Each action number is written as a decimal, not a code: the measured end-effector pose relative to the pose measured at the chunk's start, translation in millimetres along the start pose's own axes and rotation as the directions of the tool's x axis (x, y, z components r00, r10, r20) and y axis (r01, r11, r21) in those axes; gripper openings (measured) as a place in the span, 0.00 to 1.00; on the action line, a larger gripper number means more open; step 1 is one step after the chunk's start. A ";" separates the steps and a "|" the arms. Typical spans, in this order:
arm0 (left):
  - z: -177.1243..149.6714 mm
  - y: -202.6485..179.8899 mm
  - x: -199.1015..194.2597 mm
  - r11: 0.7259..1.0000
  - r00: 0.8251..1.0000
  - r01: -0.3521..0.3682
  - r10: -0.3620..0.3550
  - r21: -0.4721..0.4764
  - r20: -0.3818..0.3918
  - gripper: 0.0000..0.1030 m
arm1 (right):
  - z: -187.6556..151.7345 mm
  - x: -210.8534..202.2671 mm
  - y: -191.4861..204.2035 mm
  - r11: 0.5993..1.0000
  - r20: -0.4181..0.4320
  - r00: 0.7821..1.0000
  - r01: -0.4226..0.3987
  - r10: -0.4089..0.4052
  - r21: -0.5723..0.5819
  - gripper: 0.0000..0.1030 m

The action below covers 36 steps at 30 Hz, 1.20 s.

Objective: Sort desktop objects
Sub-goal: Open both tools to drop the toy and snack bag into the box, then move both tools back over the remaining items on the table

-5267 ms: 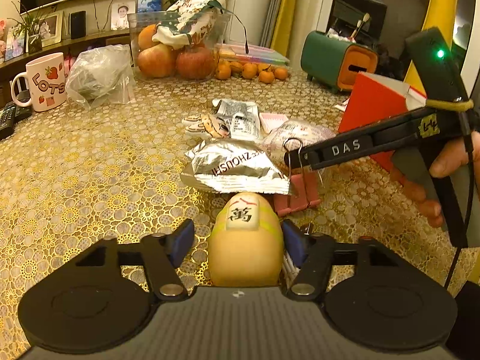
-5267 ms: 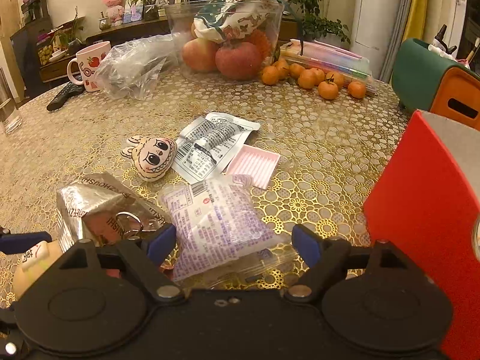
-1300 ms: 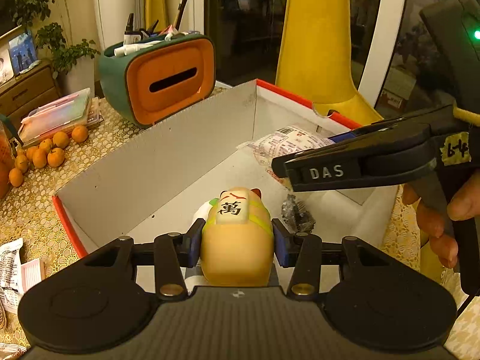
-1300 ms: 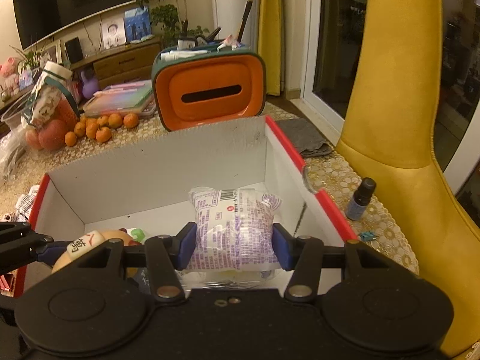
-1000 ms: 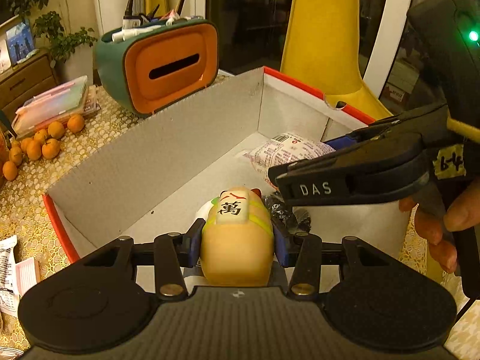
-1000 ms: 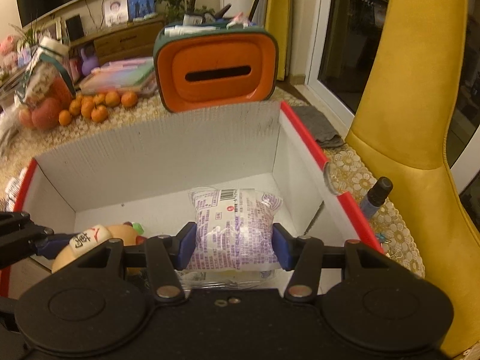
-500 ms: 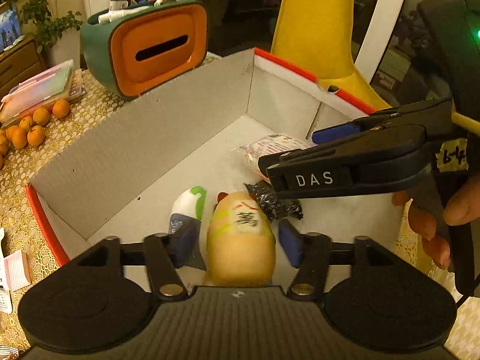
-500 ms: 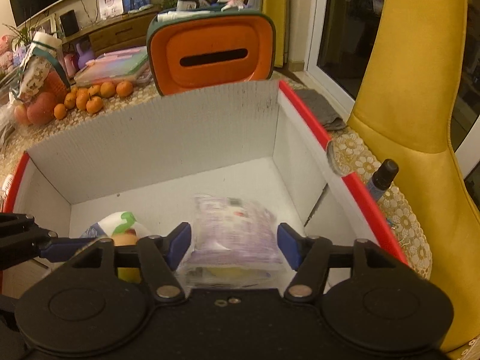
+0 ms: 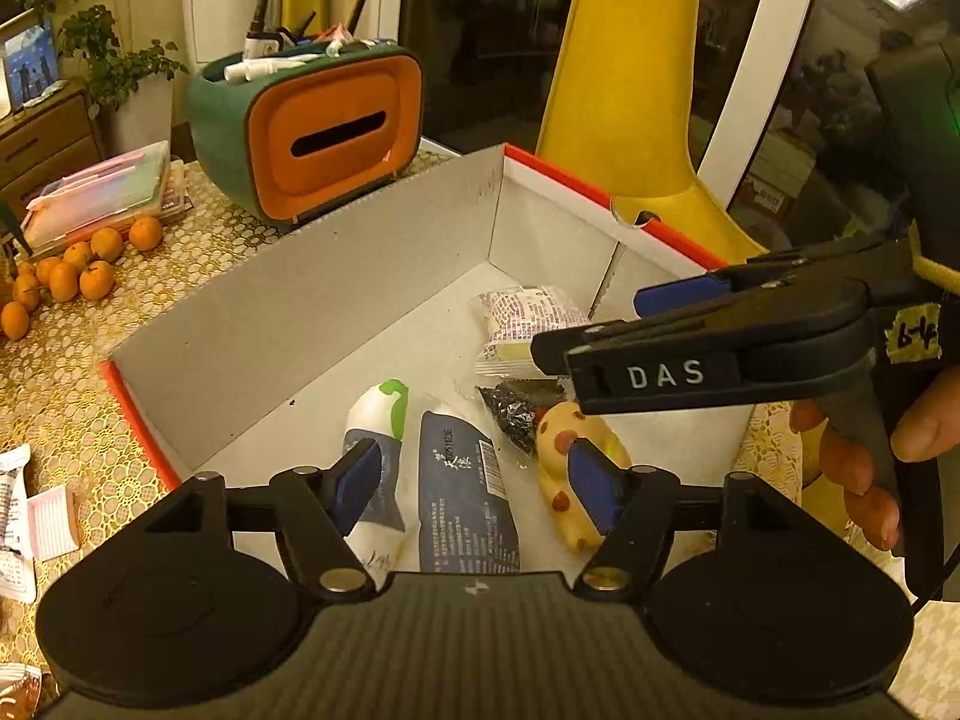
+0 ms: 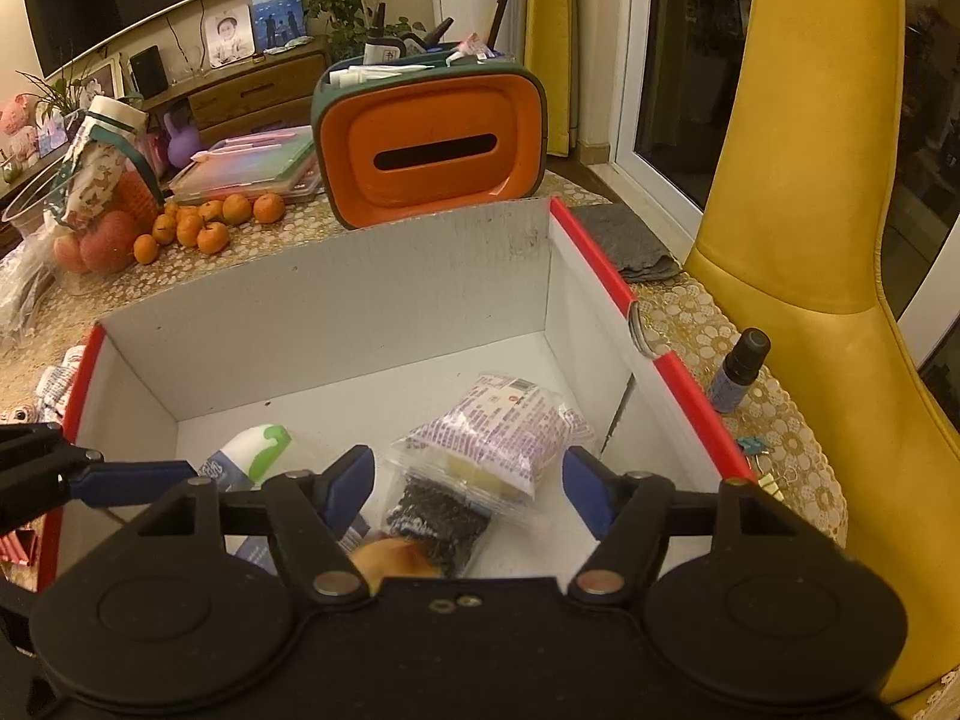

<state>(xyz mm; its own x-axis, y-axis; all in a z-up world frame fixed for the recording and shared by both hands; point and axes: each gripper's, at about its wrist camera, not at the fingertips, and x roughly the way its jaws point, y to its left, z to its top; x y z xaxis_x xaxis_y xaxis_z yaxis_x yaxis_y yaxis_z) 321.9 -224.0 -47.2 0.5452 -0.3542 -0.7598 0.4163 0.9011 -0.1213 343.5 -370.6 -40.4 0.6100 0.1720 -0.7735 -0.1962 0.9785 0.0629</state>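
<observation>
A red cardboard box with a white inside (image 9: 312, 306) (image 10: 336, 294) stands on the table. In it lie a yellow toy figure (image 9: 579, 468), a purple-printed snack bag (image 9: 528, 315) (image 10: 498, 432), a small black packet (image 9: 510, 411) (image 10: 438, 519), a dark blue pack (image 9: 462, 498) and a white tube with a green cap (image 9: 378, 420) (image 10: 255, 450). My left gripper (image 9: 474, 480) is open and empty above the box. My right gripper (image 10: 468, 486) is open and empty above the snack bag; it also shows in the left wrist view (image 9: 678, 336).
An orange and green organiser (image 9: 312, 126) (image 10: 432, 144) stands behind the box. Tangerines (image 9: 66, 267) (image 10: 210, 222) and a pastel case (image 9: 102, 192) lie to the left. A small dark bottle (image 10: 738, 369) stands right of the box by a yellow chair (image 10: 822, 192). Packets (image 9: 24, 516) lie on the table at left.
Both grippers have opened wider and lifted. The yellow toy has fallen onto its side in the box. The snack bag has dropped onto the box floor.
</observation>
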 end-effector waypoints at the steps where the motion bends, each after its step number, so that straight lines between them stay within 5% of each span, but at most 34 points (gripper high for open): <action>1: -0.9 0.3 -3.4 1.000 1.000 -0.002 0.002 -0.003 0.005 0.66 | -0.8 -3.0 1.0 1.000 0.003 1.000 -0.002 0.002 -0.001 0.67; 36: -77.9 48.0 -147.3 0.994 0.975 -0.073 0.087 -0.075 0.203 0.73 | -41.5 -110.5 92.1 0.984 0.149 0.975 -0.152 0.165 -0.097 0.76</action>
<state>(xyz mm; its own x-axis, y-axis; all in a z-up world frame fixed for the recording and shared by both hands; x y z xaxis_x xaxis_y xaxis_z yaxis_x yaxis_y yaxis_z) 204.9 -109.1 9.2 0.7155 -0.3175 -0.6223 0.3193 0.9409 -0.1130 226.1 -304.2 24.6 0.6768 0.3459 -0.6498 -0.3597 0.9256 0.1181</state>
